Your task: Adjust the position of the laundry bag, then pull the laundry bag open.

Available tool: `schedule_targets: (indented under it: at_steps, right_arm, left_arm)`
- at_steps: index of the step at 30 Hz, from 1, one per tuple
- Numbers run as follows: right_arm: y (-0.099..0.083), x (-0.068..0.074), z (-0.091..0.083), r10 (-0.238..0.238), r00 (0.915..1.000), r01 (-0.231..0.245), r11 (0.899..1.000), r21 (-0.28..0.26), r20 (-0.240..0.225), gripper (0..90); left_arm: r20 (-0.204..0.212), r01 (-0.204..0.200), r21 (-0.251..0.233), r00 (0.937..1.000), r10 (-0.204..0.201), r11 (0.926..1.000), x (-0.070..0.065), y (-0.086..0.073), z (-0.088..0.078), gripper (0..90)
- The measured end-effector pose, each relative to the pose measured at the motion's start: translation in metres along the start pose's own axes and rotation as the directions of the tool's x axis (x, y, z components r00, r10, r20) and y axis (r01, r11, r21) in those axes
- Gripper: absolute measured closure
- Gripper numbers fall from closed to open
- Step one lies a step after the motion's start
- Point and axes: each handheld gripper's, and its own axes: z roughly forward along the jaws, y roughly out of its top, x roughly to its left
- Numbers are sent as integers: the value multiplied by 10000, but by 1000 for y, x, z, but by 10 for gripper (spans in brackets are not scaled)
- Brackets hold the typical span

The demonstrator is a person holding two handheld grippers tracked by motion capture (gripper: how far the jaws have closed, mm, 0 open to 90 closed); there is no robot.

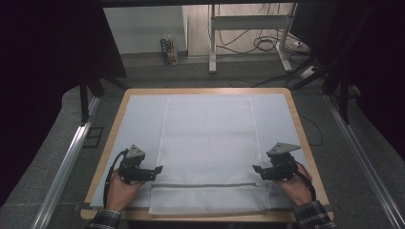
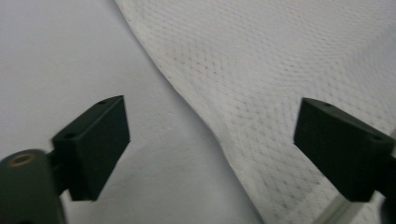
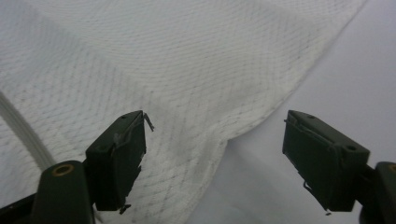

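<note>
We saw both the left gripper (image 1: 155, 169) and right gripper (image 1: 258, 169) gaping wide and holding nothing at the edges of the mesh bag (image 1: 207, 143) spread on the table (image 1: 119, 114), so reclosing carelessly risked bunching its edges.

A big white net bag (image 1: 207, 143) lies flat in the middle of the frame. It is see-through with tiny holes. A grey zipper (image 1: 205, 185) runs across near its bottom edge.
</note>
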Motion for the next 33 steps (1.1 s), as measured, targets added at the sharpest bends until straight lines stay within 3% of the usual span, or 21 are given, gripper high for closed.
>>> schedule_targets:
  at_steps: [5,9,19,24,33]
  right_arm:
    - [-4,2,-4,275,9989,-284,9993,-224,-387,127]
    - [-8,5,-5,142,9981,-151,9998,-141,-606,81]
    - [-13,11,-8,240,9967,-258,9994,-219,-769,8]
    - [-14,14,-10,530,9880,-563,9982,-192,-1453,0]
    - [-20,21,-12,358,9927,-352,9994,74,-1155,0]
  left_arm:
    - [121,-103,-122,9999,105,9999,-5,-8,-8,54]
    - [-26,-217,-79,9998,217,9997,-6,-15,-11,45]
    - [-283,-460,-146,9986,456,9988,-8,-22,-16,39]
    - [-294,-595,-46,9978,593,9982,-9,-24,-14,39]
    - [-304,-856,-167,9959,851,9962,-10,-24,-14,36]
